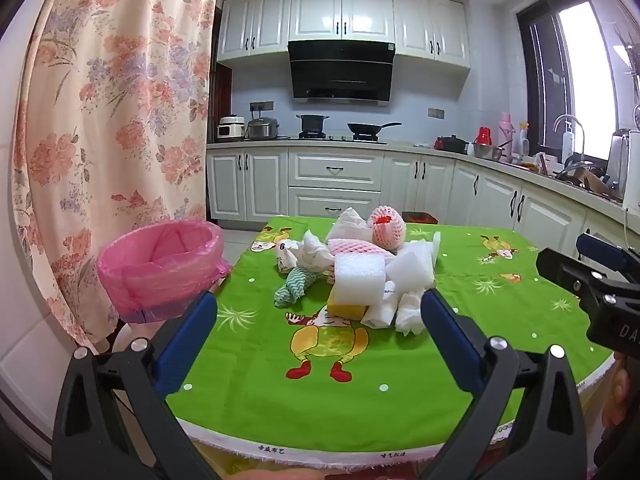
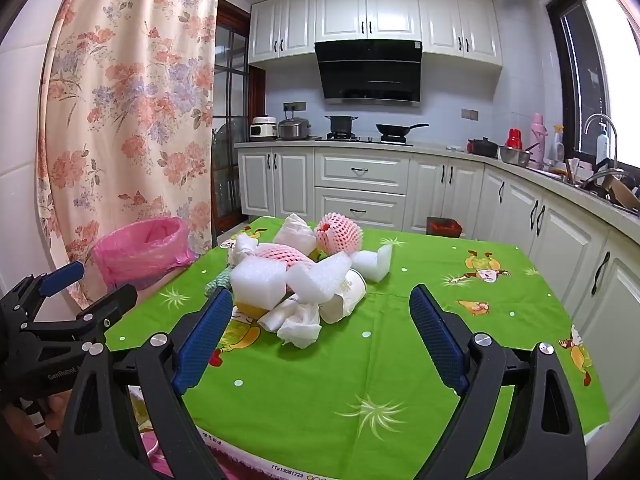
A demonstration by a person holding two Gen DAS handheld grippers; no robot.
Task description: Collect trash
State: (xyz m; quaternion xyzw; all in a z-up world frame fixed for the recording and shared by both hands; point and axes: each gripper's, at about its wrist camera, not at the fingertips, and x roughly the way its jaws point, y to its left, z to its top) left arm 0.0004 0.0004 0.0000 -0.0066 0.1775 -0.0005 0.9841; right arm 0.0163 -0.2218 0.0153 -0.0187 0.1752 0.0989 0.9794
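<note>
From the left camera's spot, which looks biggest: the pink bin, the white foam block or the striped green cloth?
1. Pink bin, clearly the largest.
2. White foam block.
3. Striped green cloth, the smallest, though the pile partly hides it.
The bin also sits nearer the camera, which exaggerates its lead.

Floral curtain (image 1: 116,120) — black range hood (image 1: 341,70)

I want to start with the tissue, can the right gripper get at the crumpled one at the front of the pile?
Probably yes: the right gripper is open, and the tissue lies at the pile's near edge, uncovered.
</note>
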